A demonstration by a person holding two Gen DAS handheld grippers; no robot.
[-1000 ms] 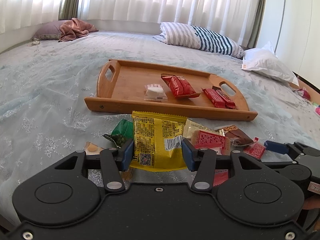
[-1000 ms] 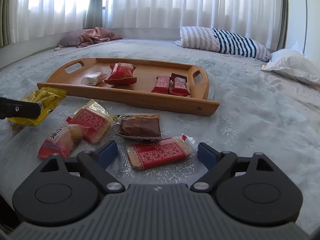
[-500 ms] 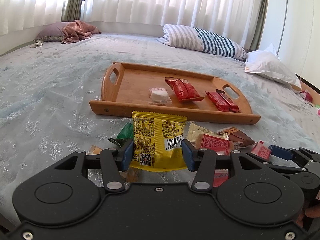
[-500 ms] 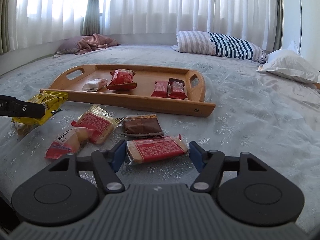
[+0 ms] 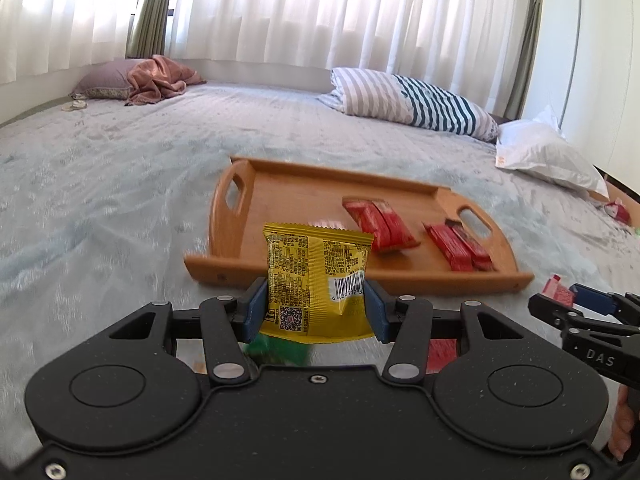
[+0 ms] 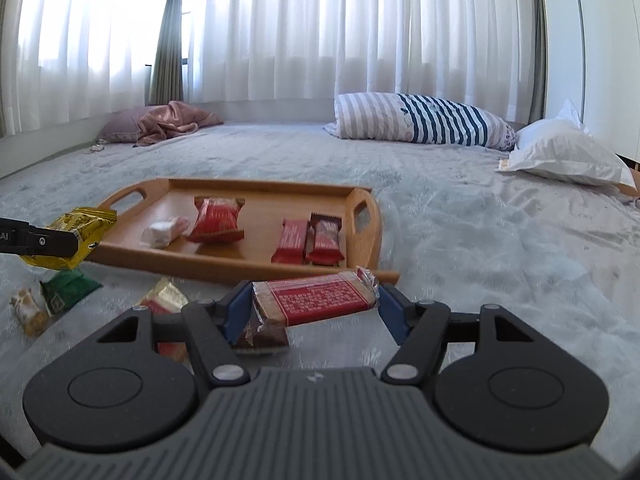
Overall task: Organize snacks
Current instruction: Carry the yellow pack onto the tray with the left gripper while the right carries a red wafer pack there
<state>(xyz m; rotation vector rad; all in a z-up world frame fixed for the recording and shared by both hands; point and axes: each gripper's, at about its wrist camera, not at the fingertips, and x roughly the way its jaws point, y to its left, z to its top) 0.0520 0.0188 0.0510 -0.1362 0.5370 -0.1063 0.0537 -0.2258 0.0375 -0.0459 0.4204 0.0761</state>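
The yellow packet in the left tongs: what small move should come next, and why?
Probably carry it forward over the tray and release it there. The left tongs already grip the yellow packet clear of the bed, and bare wood shows left of the red snacks.

Support surface: bed [image 6: 460, 240], pale blue-grey quilted cover. Landmark: wooden tray [image 6: 362, 236], resting flat on the cover.

Near side of tray, lying on the cover: green packet [image 6: 68, 289], a small tan-and-white snack [image 6: 28, 309] left of it, gold-edged red packet [image 6: 162, 298], brown wrapped bar [image 6: 264, 336].

Beyond tray, right: striped pillow [image 6: 424, 122], white pillow [image 6: 568, 156] further right. Beyond tray, far left: purple pillow [image 5: 106, 89] with pink cloth [image 5: 160, 78] bunched against it.

Right of tray, well apart: small red packet [image 5: 616, 211], blurred.
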